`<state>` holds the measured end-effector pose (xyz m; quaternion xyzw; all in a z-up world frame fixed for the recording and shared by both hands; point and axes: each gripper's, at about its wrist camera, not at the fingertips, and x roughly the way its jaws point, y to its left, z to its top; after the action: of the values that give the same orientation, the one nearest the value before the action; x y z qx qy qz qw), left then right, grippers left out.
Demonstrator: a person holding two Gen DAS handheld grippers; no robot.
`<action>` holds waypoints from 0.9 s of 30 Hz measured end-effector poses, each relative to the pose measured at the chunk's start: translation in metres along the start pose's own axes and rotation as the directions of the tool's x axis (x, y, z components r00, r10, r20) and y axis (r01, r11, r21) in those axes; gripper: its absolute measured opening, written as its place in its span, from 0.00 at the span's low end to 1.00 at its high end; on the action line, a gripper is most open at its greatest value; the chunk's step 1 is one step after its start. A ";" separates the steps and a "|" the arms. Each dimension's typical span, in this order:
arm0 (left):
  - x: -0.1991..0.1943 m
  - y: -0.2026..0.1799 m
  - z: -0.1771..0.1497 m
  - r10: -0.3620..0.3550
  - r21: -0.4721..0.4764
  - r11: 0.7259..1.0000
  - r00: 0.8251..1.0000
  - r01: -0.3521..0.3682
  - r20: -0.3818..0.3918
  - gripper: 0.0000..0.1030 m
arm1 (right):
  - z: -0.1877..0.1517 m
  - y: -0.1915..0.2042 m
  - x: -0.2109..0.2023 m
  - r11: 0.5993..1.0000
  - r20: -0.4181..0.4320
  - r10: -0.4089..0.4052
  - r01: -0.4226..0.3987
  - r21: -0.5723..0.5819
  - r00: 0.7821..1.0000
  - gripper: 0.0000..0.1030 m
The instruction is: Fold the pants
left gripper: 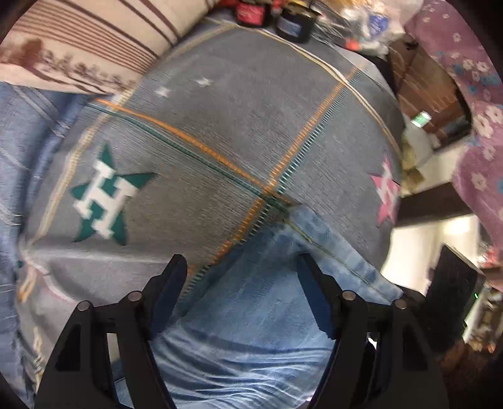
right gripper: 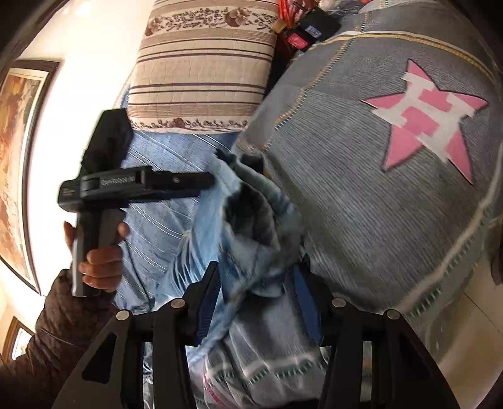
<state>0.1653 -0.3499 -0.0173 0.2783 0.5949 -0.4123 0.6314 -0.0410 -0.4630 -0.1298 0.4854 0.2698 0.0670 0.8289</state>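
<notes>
The pants (left gripper: pixel 251 330), pale washed denim with a stitched seam, lay on a grey bedspread (left gripper: pixel 220 126), and in the left wrist view one end of them reached up to where the spread's orange and green stripes crossed. The left gripper (left gripper: pixel 242 267) pointed down over that denim with its jaws spread wide, one finger to either side of the cloth and neither pad pressing on it, so nothing was held. In the right wrist view the pants (right gripper: pixel 251 220) were bunched into a rumpled heap with a frayed edge, and the right gripper (right gripper: pixel 256 280) had its jaws partly parted with a fold of the denim between the blue pads; blur made it impossible to tell whether the pads actually pinched the cloth. To the left of the heap in that view, a hand (right gripper: pixel 100 261) in a dark quilted sleeve (right gripper: pixel 59 327) held the black handle of the other gripper. The bedspread carried a green star (left gripper: pixel 103 198) and a pink star (right gripper: pixel 427 119), each with a white H. A striped, flower-bordered pillow (right gripper: pixel 204 69) lay at the head of the bed, near some jars and packets (left gripper: pixel 283 19).
</notes>
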 end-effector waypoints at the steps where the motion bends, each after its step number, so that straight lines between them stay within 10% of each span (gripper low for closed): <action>1: 0.004 -0.003 -0.002 -0.017 0.026 1.000 1.000 0.017 -0.016 0.76 | 0.001 0.001 0.003 1.000 -0.005 0.008 -0.008 -0.007 1.000 0.48; 7: 0.032 -0.031 -0.010 0.088 0.212 0.975 0.994 -0.072 -0.069 0.81 | -0.003 0.002 0.000 0.996 -0.003 0.013 -0.013 -0.086 1.000 0.47; 27: 0.028 -0.018 -0.010 0.159 0.207 0.966 0.987 -0.155 -0.003 0.82 | 0.003 -0.001 0.010 0.997 0.014 0.048 -0.047 -0.065 0.999 0.31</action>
<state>0.1433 -0.3561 -0.0432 0.3926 0.5310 -0.4176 0.6241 -0.0307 -0.4626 -0.1334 0.4650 0.2495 0.0915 0.8445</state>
